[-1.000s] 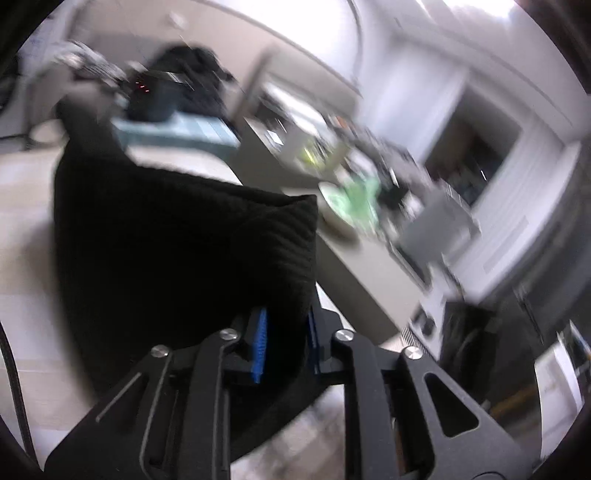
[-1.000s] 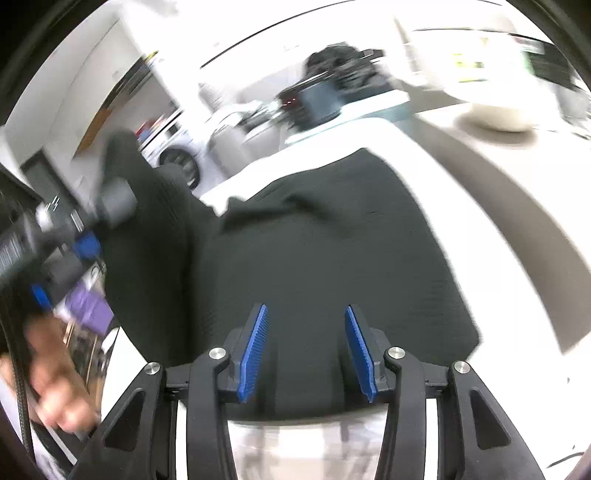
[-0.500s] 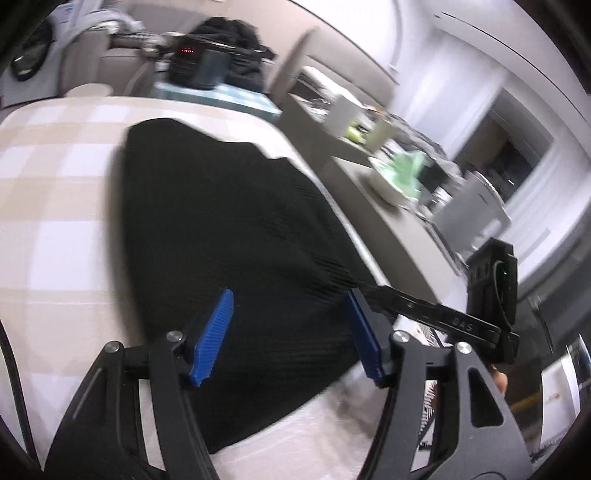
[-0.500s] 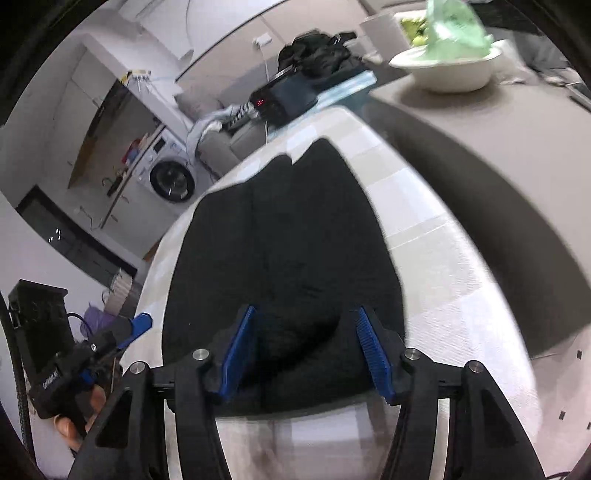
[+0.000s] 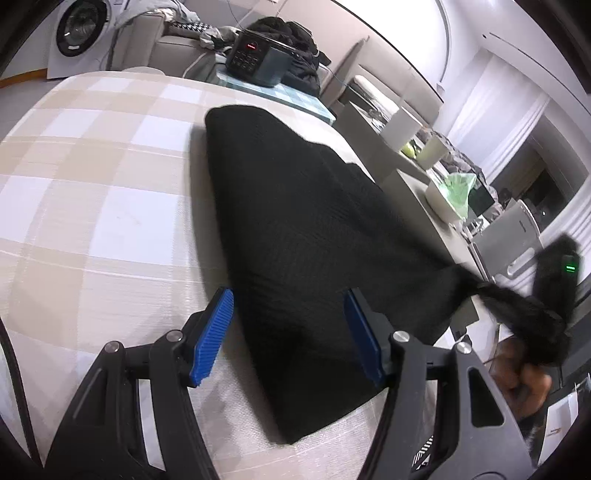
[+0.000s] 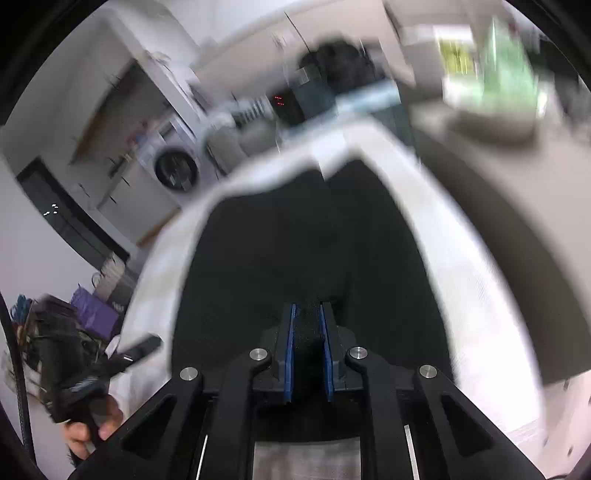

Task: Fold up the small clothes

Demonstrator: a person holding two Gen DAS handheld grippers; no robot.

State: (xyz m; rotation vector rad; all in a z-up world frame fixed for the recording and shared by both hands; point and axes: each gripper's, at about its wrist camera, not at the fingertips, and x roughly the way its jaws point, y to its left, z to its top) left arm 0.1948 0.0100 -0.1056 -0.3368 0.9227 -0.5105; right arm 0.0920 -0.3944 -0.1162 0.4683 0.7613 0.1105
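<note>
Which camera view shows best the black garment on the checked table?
The left wrist view: the black garment is sharp there, its whole folded shape lying on the checked tablecloth, with the knit texture visible. The right wrist view is blurred by motion; it shows the garment dark and its near edge pinched in the right gripper.

Black garment [image 5: 295,229] lies flat on checked beige/white cloth [image 5: 92,177], narrow end far, wide end near. Left gripper [image 5: 291,332] w/ blue pads [image 5: 212,332] apart, straddling garment's near-left part, not pressing. Garment's right corner pulled up to blurred right gripper [image 5: 517,310]. Far: black box w/ red display [image 5: 258,55], washer [image 5: 79,31].
</note>
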